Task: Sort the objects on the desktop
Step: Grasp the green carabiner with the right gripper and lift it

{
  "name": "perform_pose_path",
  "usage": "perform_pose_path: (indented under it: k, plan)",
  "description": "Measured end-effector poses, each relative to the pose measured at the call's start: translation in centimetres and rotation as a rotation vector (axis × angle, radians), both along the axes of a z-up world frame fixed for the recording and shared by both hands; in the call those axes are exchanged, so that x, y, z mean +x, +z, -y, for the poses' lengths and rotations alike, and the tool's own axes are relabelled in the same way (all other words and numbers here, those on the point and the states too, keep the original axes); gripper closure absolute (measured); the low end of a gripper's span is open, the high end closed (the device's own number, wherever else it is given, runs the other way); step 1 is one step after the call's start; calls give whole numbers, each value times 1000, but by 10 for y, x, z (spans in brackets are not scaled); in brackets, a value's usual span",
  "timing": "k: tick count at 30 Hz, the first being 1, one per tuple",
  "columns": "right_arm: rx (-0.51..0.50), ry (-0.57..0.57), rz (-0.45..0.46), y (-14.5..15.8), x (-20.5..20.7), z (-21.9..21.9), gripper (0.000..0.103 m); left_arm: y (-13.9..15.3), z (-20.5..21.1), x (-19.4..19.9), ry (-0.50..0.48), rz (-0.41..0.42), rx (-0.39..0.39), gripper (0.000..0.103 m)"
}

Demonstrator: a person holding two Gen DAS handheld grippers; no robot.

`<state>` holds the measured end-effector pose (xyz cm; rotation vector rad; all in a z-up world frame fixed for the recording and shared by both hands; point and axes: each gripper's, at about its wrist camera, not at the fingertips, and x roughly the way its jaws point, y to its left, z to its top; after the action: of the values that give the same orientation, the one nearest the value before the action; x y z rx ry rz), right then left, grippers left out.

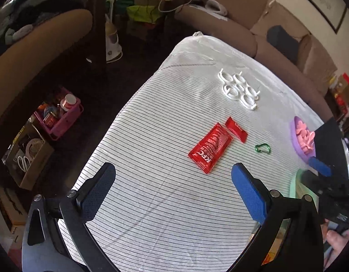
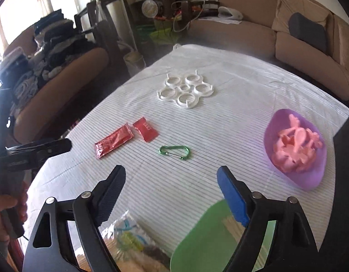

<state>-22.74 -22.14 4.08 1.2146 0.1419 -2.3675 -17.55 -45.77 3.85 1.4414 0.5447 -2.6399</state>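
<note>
**Operator:** Taking the carabiner [image 2: 174, 152] as landmark, left of it lie the glossy KFC sachet [image 2: 113, 139] and small red packet [image 2: 145, 129], beyond it the white ring holder [image 2: 185, 90], right the purple bowl [image 2: 296, 149].

**Assistant:** And the grippers?

**Operator:** Left gripper [image 1: 173, 181] and right gripper [image 2: 171, 182] both gape wide, empty. I'd pinch the thin sachet by its edge.

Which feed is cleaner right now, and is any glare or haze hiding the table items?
Left wrist view: crisp, the red KFC sauce packet print is legible. Right wrist view: window glare at upper left and milky haze, though the green carabiner stays clear. Both bend at the edges.
</note>
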Motion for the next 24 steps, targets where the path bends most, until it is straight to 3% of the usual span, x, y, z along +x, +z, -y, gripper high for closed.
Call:
perform_pose_path:
  k: [5,8,11,13,14,15,16,19,24]
  plan:
    - [132,-28,56,-32,-37,31,20,-5,10,-1,-11,5,3,1]
    - [131,-56,107,-47,-49,35,20,-8,11,-2,-20,0,9,1]
    - [179,-59,86,-52,-49,44,20,-13,10,-5,-28,8,13,1]
    - [174,-49,73,-53,-49,44,27,-16,8,-7,-36,12,16,1]
    - [168,-45,60,-51,-48,44,46,-17,7,-7,-40,13,13,1]
    - [166,-42,50,-49,-47,43,58,-18,5,-7,-45,13,8,1]
    - [167,-38,54,-49,-48,42,58,-18,3,-6,-52,11,4,1]
    - [136,-21,81,-46,-49,35,58,-19,-3,-7,-90,6,-7,0]
    - [-67,-68,124,-22,-41,2,58,-20,-24,-23,-193,11,-89,0]
